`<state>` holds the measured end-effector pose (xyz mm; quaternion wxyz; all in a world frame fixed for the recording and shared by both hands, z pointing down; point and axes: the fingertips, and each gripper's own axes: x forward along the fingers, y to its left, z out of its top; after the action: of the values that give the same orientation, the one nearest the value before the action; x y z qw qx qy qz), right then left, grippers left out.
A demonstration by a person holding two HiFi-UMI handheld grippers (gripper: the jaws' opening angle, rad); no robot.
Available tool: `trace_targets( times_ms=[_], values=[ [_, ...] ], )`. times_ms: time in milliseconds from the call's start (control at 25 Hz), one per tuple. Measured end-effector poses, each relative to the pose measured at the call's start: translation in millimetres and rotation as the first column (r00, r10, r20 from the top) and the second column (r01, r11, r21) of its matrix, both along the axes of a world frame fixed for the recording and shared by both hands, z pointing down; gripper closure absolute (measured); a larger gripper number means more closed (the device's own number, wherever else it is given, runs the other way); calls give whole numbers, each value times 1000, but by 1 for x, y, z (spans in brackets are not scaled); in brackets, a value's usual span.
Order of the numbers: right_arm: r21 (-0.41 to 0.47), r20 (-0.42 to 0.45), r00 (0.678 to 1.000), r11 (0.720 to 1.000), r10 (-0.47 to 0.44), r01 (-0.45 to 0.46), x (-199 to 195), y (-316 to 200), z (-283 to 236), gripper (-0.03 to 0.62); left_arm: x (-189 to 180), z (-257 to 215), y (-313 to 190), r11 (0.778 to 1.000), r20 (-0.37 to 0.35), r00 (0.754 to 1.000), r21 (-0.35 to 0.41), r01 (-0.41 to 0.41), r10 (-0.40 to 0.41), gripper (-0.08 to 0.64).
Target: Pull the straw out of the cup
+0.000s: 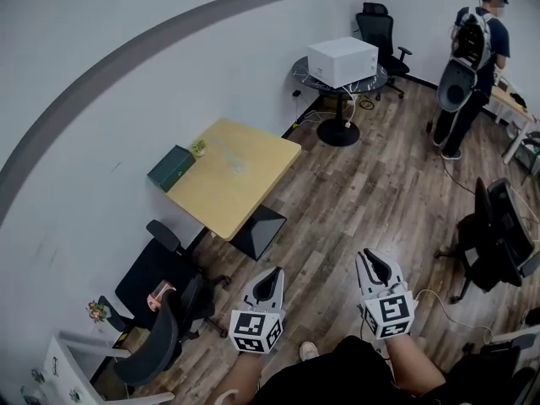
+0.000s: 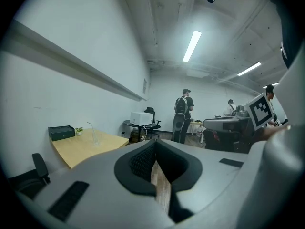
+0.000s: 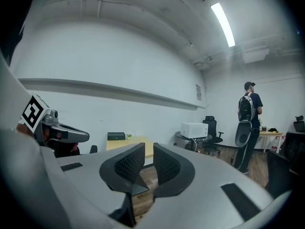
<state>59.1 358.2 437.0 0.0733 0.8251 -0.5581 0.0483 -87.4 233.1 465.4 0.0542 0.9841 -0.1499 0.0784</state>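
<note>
A clear cup (image 1: 234, 165) with a thin straw stands on the yellow table (image 1: 245, 197), far ahead of both grippers. The left gripper view shows the cup (image 2: 96, 140) and its upright straw (image 2: 90, 128) small on the table (image 2: 83, 149). My left gripper (image 1: 271, 277) is held low over the wood floor, its jaws together and empty (image 2: 155, 147). My right gripper (image 1: 369, 256) hovers beside it; in its own view its pads stand a narrow gap apart with nothing between them (image 3: 148, 149). Neither gripper is near the table.
A dark green box (image 1: 172, 167) and a small plant (image 1: 198, 148) sit at the table's wall side. Black office chairs (image 1: 164, 277) stand near left and right (image 1: 498, 234). A white microwave (image 1: 342, 60) rests on a round table; a person (image 1: 474, 62) stands beyond.
</note>
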Motion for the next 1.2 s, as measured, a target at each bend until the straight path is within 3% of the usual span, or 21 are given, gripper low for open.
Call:
trace_targets(
  times_ms=[200, 440, 720, 1000, 1200],
  values=[
    [-7, -5, 1000, 1000, -17, 17, -9, -27, 0, 410, -11, 1, -21, 1000, 2, 1000, 2, 2, -2, 540],
    [-29, -33, 999, 999, -41, 41, 1, -67, 4, 248, -13, 4, -52, 999, -59, 998, -39, 25, -27, 540],
    [-7, -35, 996, 996, -84, 84, 28, -125, 6, -4, 6, 9, -100, 996, -54, 996, -53, 69, -72, 540],
    [-17, 10, 988, 988, -155, 155, 73, -194, 15, -5, 43, 10, -155, 988, -23, 989, -52, 143, -144, 540],
    [-40, 28, 967, 967, -252, 253, 96, -247, 19, -5, 69, 2, -196, 976, -37, 975, -30, 217, -218, 540]
  ],
)
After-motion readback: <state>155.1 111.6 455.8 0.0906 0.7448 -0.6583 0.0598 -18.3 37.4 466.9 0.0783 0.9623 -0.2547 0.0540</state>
